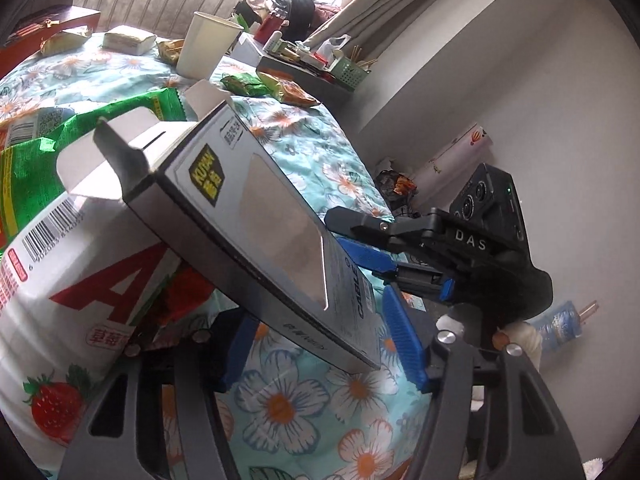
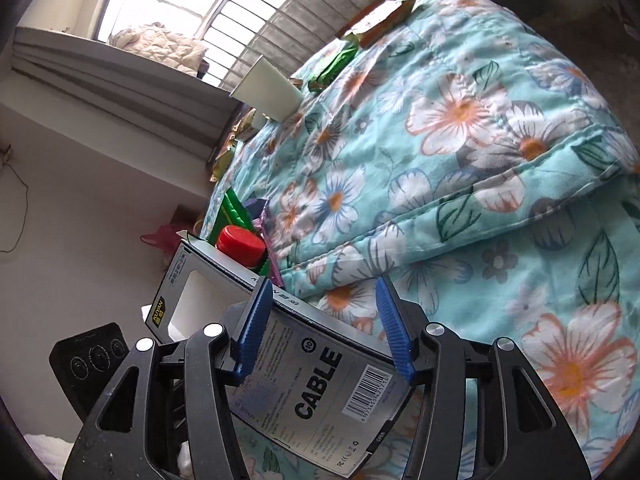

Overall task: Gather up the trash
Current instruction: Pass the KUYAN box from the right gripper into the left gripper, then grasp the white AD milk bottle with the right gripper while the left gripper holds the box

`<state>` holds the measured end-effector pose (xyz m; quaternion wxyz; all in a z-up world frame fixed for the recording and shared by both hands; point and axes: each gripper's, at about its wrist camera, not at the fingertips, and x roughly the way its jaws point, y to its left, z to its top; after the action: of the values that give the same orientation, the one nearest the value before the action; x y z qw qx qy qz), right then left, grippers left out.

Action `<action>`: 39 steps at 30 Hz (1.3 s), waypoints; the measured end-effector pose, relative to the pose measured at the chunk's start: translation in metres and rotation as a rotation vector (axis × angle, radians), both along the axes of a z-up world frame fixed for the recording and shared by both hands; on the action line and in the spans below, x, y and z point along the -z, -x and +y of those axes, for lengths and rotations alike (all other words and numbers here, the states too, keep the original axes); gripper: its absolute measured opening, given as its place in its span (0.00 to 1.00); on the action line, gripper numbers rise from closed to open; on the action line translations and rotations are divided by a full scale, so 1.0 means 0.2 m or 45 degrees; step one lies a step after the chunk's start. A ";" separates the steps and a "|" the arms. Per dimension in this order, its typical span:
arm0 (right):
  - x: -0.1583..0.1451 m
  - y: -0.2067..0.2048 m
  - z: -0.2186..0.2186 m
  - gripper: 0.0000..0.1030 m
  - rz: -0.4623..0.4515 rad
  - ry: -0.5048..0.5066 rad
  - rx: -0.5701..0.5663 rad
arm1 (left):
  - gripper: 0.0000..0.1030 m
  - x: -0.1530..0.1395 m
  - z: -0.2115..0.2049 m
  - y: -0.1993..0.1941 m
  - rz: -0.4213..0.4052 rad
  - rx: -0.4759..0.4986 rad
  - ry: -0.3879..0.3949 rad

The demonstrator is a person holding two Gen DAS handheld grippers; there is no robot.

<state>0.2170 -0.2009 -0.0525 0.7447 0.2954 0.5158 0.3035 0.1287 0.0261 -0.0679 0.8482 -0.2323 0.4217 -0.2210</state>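
Observation:
A grey cable box (image 1: 256, 216) with a clear window and open end flaps lies tilted between my left gripper's (image 1: 320, 344) blue fingers (image 1: 402, 336), which look open around its lower end. It leans on a white strawberry milk carton (image 1: 60, 312) and a green snack bag (image 1: 36, 160). My right gripper (image 1: 360, 252) comes in from the right with its blue finger beside the box. In the right wrist view the box (image 2: 320, 380) lies between my right gripper's (image 2: 324, 328) open fingers (image 2: 390, 328), beside a red bottle cap (image 2: 240, 242).
A floral quilt (image 2: 460, 152) covers the surface. A white paper cup (image 1: 206, 46), snack wrappers (image 1: 276, 86) and small boxes (image 1: 128, 40) lie further back. A cluttered tray (image 1: 320, 64) stands at the edge. The floor holds a paper roll (image 1: 456, 156) and a water bottle (image 1: 560, 316).

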 end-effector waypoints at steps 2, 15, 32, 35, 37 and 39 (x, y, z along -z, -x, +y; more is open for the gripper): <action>0.00 0.03 -0.01 0.44 0.006 -0.019 -0.019 | 0.48 0.00 0.02 0.00 -0.009 -0.023 0.018; 0.05 0.37 -0.14 0.44 0.103 -0.177 0.014 | 0.26 0.03 0.07 0.03 0.001 -0.003 0.178; -0.14 0.59 -0.30 0.55 0.009 -0.446 0.294 | 0.22 -0.31 0.49 0.34 -0.187 0.009 0.342; -0.15 0.51 -0.14 0.59 0.039 -0.459 0.254 | 0.22 -0.37 0.70 0.43 -0.218 -0.087 0.300; -0.16 0.46 0.01 0.62 0.060 -0.457 0.205 | 0.22 -0.39 0.83 0.48 -0.211 -0.137 0.281; -0.17 0.41 0.15 0.64 0.086 -0.445 0.162 | 0.22 -0.40 0.96 0.52 -0.187 -0.192 0.238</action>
<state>0.1359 -0.1717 -0.0187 0.6820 0.4621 0.4603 0.3308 0.0238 0.2174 0.0112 0.8657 -0.3244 0.3173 -0.2115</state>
